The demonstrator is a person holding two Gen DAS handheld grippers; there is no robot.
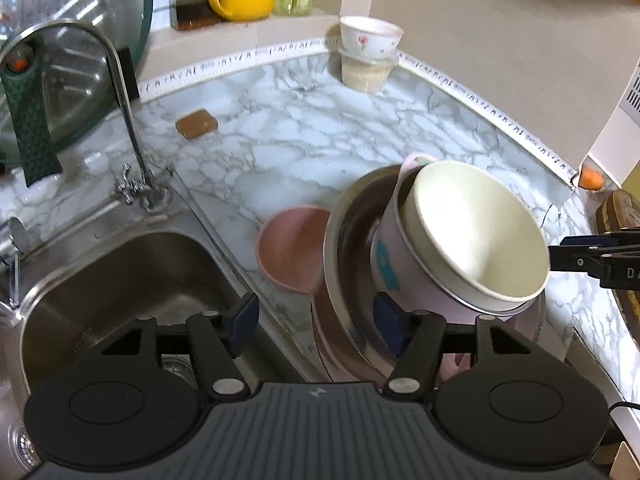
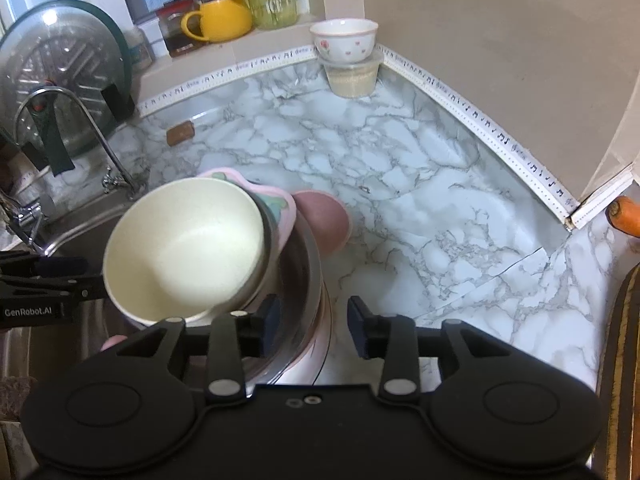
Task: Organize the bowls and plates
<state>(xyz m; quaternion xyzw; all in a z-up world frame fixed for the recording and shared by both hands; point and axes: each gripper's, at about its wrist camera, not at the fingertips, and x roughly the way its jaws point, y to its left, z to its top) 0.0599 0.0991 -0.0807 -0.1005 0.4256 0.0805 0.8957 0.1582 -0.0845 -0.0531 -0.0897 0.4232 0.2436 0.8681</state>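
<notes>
Left gripper released beside steel bowl; right gripper released astride its rim. Cream bowl tilted in pink cup, stack mid-table. Advice: level cream bowl before withdrawing, avoid nudging stack.

The left gripper has a matt black body with a ribbed dark grey plate at its middle, bearing a small pale emblem. Two round black housings with shallow oval recesses flank that plate. Black linkage bars run forward from silver rivets to the fingers, which carry dark blue pads.

The right gripper is built the same: black shell, round side housings, silver rivets, blue-padded fingers. Near its middle sit two small round metal screws. Seen from the right wrist view, the left gripper's side at far left shows white lettering reading GenRobot.AI and a small screw.
</notes>
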